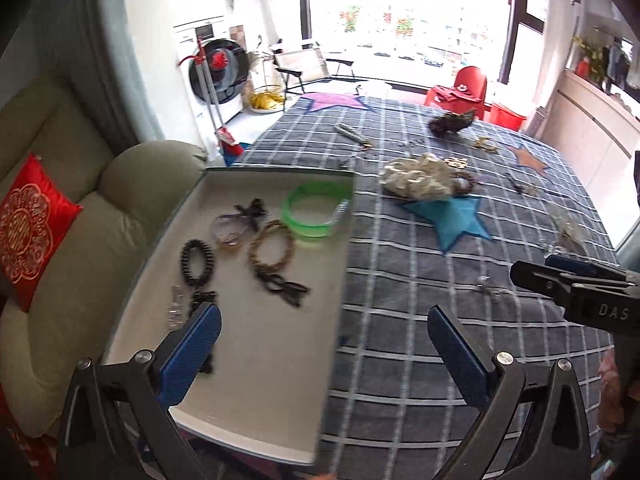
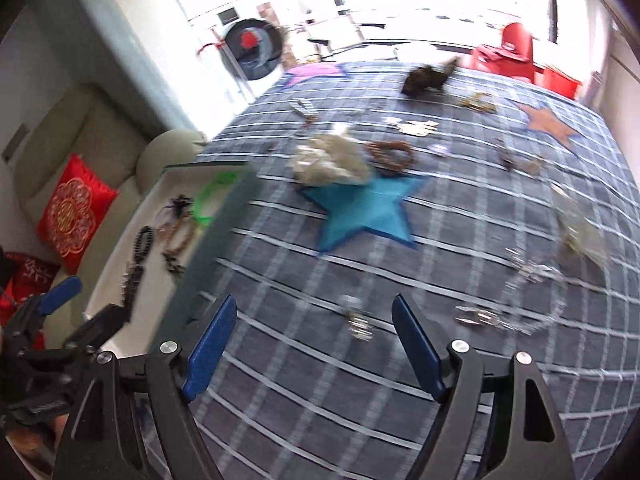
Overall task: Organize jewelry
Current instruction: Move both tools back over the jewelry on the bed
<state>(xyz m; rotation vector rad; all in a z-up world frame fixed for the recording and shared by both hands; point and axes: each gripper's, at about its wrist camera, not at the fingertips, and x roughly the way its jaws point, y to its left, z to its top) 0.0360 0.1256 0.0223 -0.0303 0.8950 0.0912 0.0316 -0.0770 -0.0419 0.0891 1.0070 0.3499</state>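
Jewelry: small silver piece (image 2: 358, 322) on tablecloth (image 2: 400, 420) looks light, delicate, slippery; pinch its middle; left gripper (image 1: 324, 344), right gripper (image 2: 314, 344) both wide, empty

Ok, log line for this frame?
left hand-held gripper: open, empty | right hand-held gripper: open, empty | tray: bracelets inside | tablecloth: jewelry remaining

Motion-blurred silver trinkets (image 2: 480, 316) on cloth (image 2: 320, 380)
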